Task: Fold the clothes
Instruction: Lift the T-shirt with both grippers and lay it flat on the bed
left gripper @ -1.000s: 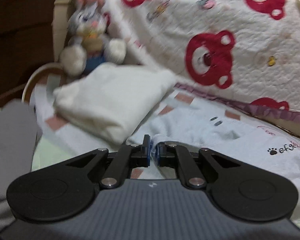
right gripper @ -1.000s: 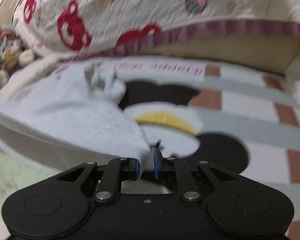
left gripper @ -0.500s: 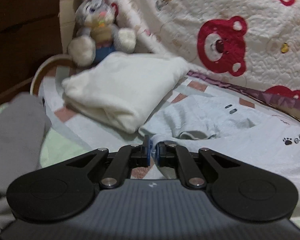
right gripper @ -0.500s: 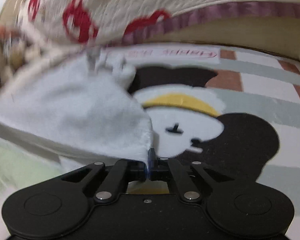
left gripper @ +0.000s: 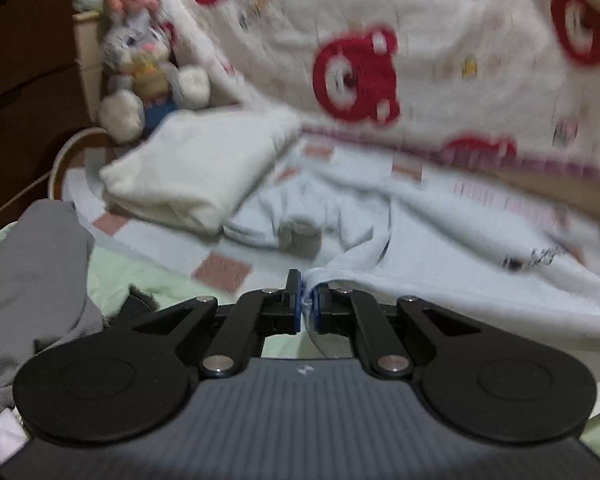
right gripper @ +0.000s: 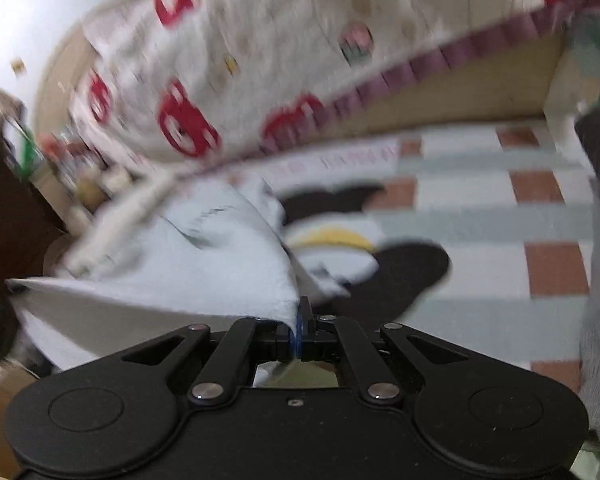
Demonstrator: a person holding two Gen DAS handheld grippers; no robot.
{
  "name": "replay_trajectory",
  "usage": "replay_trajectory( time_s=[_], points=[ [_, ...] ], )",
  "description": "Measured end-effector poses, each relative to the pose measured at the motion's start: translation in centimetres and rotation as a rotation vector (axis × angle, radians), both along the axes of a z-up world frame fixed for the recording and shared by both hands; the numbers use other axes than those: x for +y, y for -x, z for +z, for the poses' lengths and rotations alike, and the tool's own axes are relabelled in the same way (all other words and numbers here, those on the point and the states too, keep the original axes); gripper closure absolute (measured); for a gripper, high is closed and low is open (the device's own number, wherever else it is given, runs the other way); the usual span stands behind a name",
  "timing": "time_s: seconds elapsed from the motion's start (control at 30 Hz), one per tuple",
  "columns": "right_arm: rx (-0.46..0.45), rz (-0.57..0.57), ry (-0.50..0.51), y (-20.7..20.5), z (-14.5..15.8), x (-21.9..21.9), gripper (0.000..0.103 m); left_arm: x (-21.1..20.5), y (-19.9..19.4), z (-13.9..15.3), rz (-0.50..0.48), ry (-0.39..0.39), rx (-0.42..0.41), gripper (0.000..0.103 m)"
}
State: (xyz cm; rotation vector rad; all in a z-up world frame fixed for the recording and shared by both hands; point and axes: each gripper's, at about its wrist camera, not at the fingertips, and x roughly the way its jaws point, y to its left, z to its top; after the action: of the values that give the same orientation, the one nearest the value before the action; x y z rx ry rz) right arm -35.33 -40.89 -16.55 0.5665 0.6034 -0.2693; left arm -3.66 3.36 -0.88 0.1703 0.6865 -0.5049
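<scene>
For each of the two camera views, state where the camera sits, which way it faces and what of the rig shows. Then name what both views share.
Left wrist: on the left tongs, looking along them over the bed toward the stuffed rabbit and folded cream cloth; only the black tongs show.
Right wrist: on the right tongs, tilted, facing the cartoon-print bedsheet; only the tongs show.
Shared: the pale blue garment, pinched by both, and the bear-print quilt.

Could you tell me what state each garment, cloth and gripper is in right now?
left gripper: shut on the light blue garment's edge.
right gripper: shut on another edge.
light blue garment: unfolded, rumpled, lifted at both held edges.
cream cloth: folded, lying flat.
grey garment: crumpled, unfolded.
plush rabbit: sitting upright.
</scene>
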Motion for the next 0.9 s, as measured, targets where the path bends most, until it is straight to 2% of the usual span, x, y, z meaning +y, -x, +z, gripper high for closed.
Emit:
replay_trajectory(
  time_s=[0.07,0.1,0.13,0.23,0.27,0.37,0.43,0.5,0.57,0.6,0.63,0.7,0.8,0.9],
  points=[
    [0.03,0.022,-0.032,0.0,-1.2,-0.6,0.101,-2.5,-2.4,-1.2,-0.055,-0.068,0.01,0.099],
    [0.012,0.019,-0.018,-0.2,0.0,-1.0,0.102,-4.1,-4.3,-1.4,-0.081,-0.102,0.007,0.099],
    [-0.037,0.003,0.024,-0.5,3.0,-1.4,0.101,-5.9,-6.2,-0.9,-0.101,-0.131,-0.012,0.099],
    [-0.185,-0.046,0.15,-1.7,12.1,-2.5,0.101,-12.7,-11.7,5.2,-0.113,-0.177,-0.202,0.099],
    [-0.235,-0.062,0.192,-2.1,15.1,-2.8,0.101,-14.5,-13.2,7.9,-0.109,-0.169,-0.268,0.099],
    [-0.383,-0.111,0.318,-3.2,24.1,-3.9,0.101,-15.4,-15.1,21.3,-0.036,0.037,-0.475,0.099],
    [-0.481,-0.144,0.402,-4.0,30.1,-4.7,0.102,-14.2,-14.1,29.0,0.007,0.179,-0.572,0.099],
    [-0.58,-0.177,0.486,-4.7,36.1,-5.4,0.102,-12.2,-12.2,35.3,0.032,0.306,-0.622,0.099],
    [-0.679,-0.21,0.57,-5.5,42.1,-6.1,0.102,-10.2,-9.9,38.9,0.048,0.393,-0.667,0.099],
    [-0.694,-0.209,0.584,-5.0,43.0,-5.9,0.102,-9.2,-8.7,39.6,0.056,0.422,-0.677,0.099],
    [-0.678,-0.191,0.57,-3.7,41.9,-5.1,0.102,-8.3,-7.6,40.0,0.061,0.444,-0.681,0.099],
    [-0.646,-0.157,0.541,-1.1,39.6,-3.5,0.102,-6.5,-5.7,38.8,0.055,0.451,-0.645,0.099],
    [-0.597,-0.105,0.498,2.7,36.2,-1.0,0.102,-4.2,-4.3,33.1,0.034,0.449,-0.482,0.099],
    [-0.548,-0.054,0.455,6.6,32.8,1.4,0.102,-2.8,-2.5,25.2,0.023,0.385,-0.352,0.099]
  ],
)
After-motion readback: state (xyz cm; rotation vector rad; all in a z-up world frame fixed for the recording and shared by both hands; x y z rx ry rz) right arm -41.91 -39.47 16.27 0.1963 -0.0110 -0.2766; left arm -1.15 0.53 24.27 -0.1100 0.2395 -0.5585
